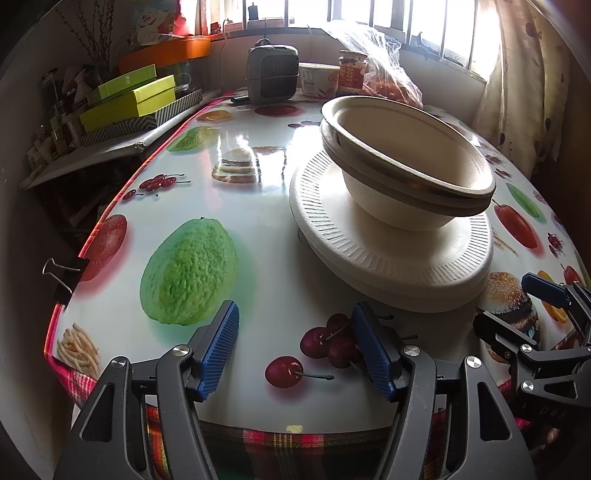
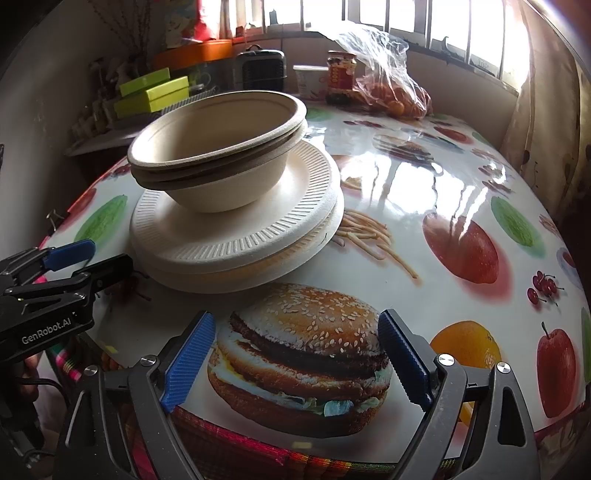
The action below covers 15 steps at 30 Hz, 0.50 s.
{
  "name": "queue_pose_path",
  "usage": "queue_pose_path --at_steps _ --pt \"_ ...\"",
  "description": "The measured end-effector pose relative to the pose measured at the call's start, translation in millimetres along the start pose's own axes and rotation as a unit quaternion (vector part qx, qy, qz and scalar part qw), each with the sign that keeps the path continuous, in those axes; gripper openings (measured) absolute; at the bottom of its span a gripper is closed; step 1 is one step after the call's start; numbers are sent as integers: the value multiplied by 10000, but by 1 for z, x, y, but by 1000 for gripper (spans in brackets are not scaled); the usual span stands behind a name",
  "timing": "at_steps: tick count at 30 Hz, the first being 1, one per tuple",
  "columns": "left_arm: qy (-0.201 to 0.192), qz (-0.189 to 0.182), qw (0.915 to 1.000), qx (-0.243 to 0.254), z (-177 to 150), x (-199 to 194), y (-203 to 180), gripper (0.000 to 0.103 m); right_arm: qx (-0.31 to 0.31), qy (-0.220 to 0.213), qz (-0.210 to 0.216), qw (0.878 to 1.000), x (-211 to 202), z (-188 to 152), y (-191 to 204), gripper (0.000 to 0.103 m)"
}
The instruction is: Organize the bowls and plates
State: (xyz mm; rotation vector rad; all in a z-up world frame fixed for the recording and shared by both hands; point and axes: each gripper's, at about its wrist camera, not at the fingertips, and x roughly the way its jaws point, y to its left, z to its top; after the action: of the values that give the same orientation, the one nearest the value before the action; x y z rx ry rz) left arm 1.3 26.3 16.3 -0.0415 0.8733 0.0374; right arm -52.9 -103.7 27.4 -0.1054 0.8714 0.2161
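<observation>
Both tools, left (image 1: 295, 347) and right (image 2: 295, 354), are hovering released and empty over the desk's (image 1: 258, 206) near edge; nested bowls (image 2: 218, 147) are sitting on stacked plates (image 2: 236, 236) just beyond them.

1. Barred window (image 1: 388, 22) far ahead of the tongs, glaring bright.
2. Curtain (image 1: 524, 92) hangs ahead to the right.
3. Shelf (image 1: 110, 140) with green boxes (image 1: 129, 99) stands ahead to the left.
4. Glossy tablecloth (image 1: 258, 184) below reflects daylight.
</observation>
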Motion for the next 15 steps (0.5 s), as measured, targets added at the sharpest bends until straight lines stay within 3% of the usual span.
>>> queue_pose_path --at_steps 15 --pt "-2 -1 10000 0 0 0 1 65 2 -9 -3 10000 0 -1 0 91"
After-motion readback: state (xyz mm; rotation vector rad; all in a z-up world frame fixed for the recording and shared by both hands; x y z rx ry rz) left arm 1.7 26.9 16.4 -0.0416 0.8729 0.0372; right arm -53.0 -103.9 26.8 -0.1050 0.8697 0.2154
